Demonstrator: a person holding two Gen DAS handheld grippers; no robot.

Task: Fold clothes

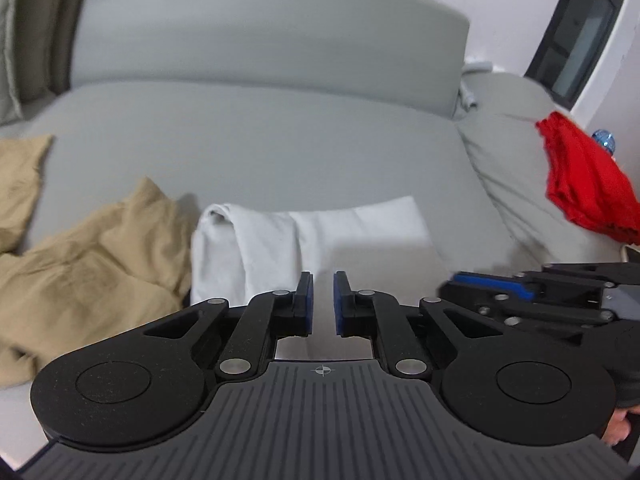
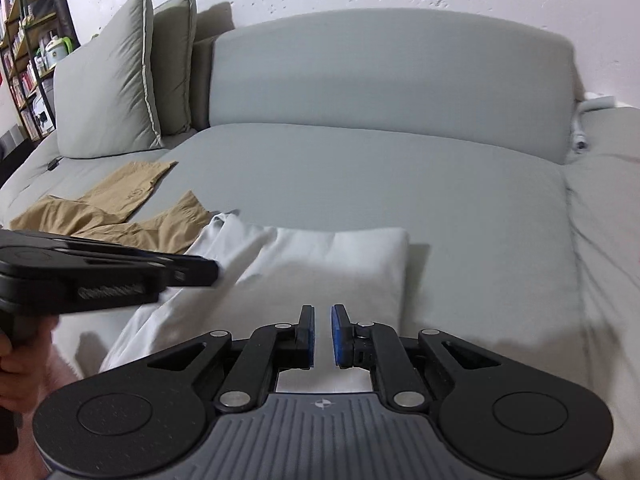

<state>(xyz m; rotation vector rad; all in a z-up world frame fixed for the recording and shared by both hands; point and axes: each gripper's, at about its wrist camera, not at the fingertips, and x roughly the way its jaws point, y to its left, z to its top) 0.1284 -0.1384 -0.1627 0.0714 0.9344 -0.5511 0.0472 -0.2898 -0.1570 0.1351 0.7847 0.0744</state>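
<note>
On the grey sofa (image 2: 360,168), from my far left, a bookshelf (image 2: 28,48) stands against the wall and two grey cushions (image 2: 112,80) lean upright at the seat's end. Below them tan trousers (image 2: 120,208) lie crumpled on the seat, their near edge touching the white garment (image 2: 320,264), which lies partly folded in front of me with a rolled ridge along its left side.

My left gripper (image 1: 323,284) hovers just above the near edge of that white garment; its blue pads (image 1: 308,300) stand a narrow gap apart with nothing between them. From the right wrist view the same gripper (image 2: 212,270) reaches in from the left with its tip over the garment's left part.

My right gripper (image 2: 322,318) hangs over the garment's near middle, jaws likewise only slightly parted and holding nothing. In the left wrist view it (image 1: 456,284) comes in sideways from the right, low by the garment's right edge.

Farther right, a red cloth (image 1: 584,184) lies draped on the sofa's armrest (image 1: 504,140), well apart from the white one, with a dark window (image 1: 580,36) above it.
</note>
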